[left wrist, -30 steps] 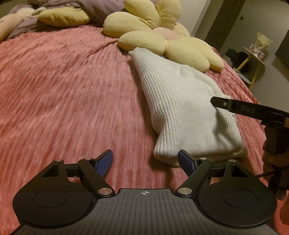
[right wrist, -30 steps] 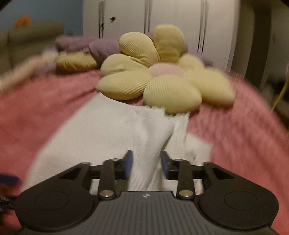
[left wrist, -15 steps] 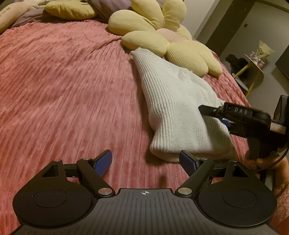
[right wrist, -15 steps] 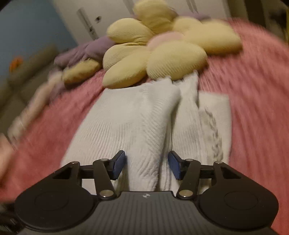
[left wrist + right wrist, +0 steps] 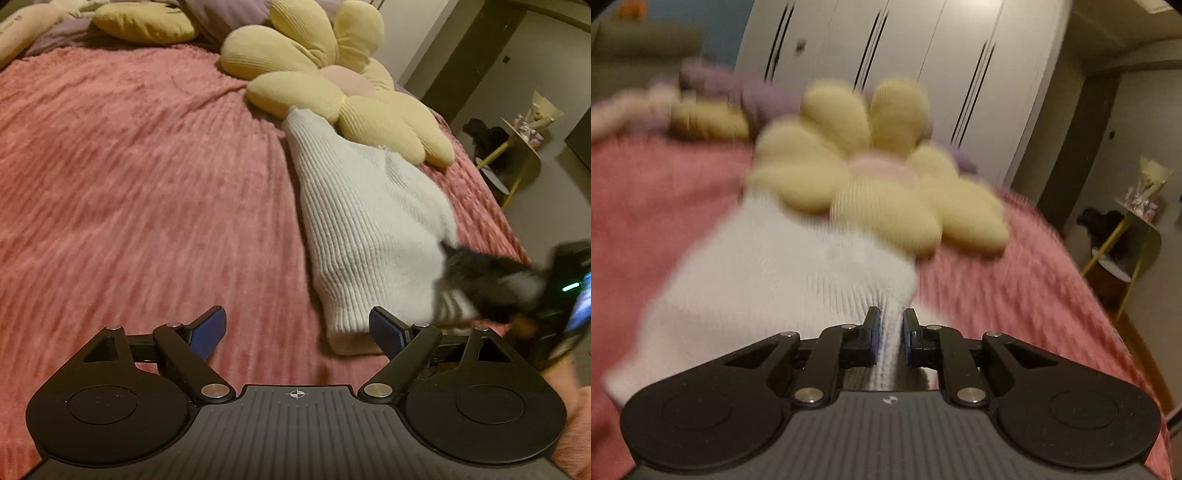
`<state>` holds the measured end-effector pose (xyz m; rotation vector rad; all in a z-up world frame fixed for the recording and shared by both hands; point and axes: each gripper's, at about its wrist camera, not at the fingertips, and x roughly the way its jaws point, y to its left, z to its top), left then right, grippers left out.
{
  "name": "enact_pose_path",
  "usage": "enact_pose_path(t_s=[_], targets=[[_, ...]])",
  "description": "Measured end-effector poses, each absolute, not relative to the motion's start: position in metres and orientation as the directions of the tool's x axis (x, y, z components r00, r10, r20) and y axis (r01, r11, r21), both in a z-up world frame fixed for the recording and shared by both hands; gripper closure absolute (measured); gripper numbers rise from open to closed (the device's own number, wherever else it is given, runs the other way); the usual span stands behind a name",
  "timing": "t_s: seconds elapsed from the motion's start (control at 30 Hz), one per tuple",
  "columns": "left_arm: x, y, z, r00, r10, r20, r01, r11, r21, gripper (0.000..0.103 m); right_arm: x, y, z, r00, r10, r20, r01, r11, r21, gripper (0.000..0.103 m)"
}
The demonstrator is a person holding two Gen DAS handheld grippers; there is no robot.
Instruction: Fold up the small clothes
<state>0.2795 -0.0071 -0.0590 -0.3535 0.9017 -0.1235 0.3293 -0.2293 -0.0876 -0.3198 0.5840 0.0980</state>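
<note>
A white ribbed knit garment [image 5: 362, 229] lies folded lengthwise on the pink bedspread [image 5: 129, 177], its far end against a yellow flower cushion [image 5: 332, 92]. My left gripper [image 5: 297, 328] is open and empty, low over the bedspread at the garment's near left corner. My right gripper [image 5: 891, 325] is shut on a pinch of the white garment [image 5: 798, 273] at its near right edge. It shows blurred in the left wrist view [image 5: 491, 280].
The flower cushion [image 5: 871, 188] and more pillows [image 5: 144, 22] lie at the bed's far end. White wardrobe doors [image 5: 923, 74] stand behind. A small yellow-legged side table [image 5: 517, 147] stands on the floor right of the bed.
My right gripper has dropped onto the garment's near right edge and closed on the fabric. My left gripper has stayed open and shifted slightly left.
</note>
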Motion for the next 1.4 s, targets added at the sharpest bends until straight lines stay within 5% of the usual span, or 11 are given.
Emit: enact_pose_path(t_s=[0.17,0.27,0.4,0.8,0.93,1.1,1.2,1.27,1.4], targets=[[0.289,-0.013,-0.054,0.628,-0.210,-0.749,-0.026,0.957,-0.290,0.014,0.333,-0.242,-0.102,0.811,0.016,-0.585,-0.176,0.960,-0.216,0.082],[0.304,-0.011,-0.048,0.656,-0.176,-0.734,-0.076,0.952,-0.297,0.013,0.328,-0.254,-0.081,0.825,0.039,-0.564,-0.125,0.985,-0.115,0.065],[0.336,-0.020,-0.049,0.659,-0.165,-0.733,-0.108,0.944,-0.310,0.013,0.321,-0.244,-0.071,0.848,0.152,-0.508,-0.210,0.976,-0.057,0.065],[0.361,-0.046,-0.079,0.614,-0.072,-0.786,-0.038,0.992,-0.121,0.006,0.335,-0.232,-0.107,0.771,0.207,-0.603,-0.324,0.942,-0.091,0.057],[0.362,-0.044,-0.067,0.629,-0.071,-0.774,-0.063,0.988,-0.142,0.010,0.339,-0.241,-0.084,0.801,0.229,-0.553,-0.288,0.957,-0.022,0.056],[0.373,-0.046,-0.059,0.660,-0.066,-0.749,-0.075,0.985,-0.153,0.010,0.367,-0.235,-0.087,0.820,0.153,-0.551,-0.250,0.963,-0.105,0.054],[0.387,-0.046,-0.074,0.625,-0.088,-0.776,-0.061,0.985,-0.161,0.005,0.385,-0.239,-0.114,0.803,0.101,-0.587,-0.223,0.965,-0.138,0.035],[0.392,-0.035,-0.084,0.595,-0.143,-0.791,-0.079,0.969,-0.235,0.005,0.400,-0.263,-0.121,0.771,0.153,-0.618,-0.169,0.985,0.033,0.020],[0.388,0.002,-0.091,0.579,-0.306,-0.756,-0.138,0.877,-0.460,0.008,0.406,-0.288,-0.117,0.729,0.231,-0.644,-0.152,0.972,0.178,0.018]])
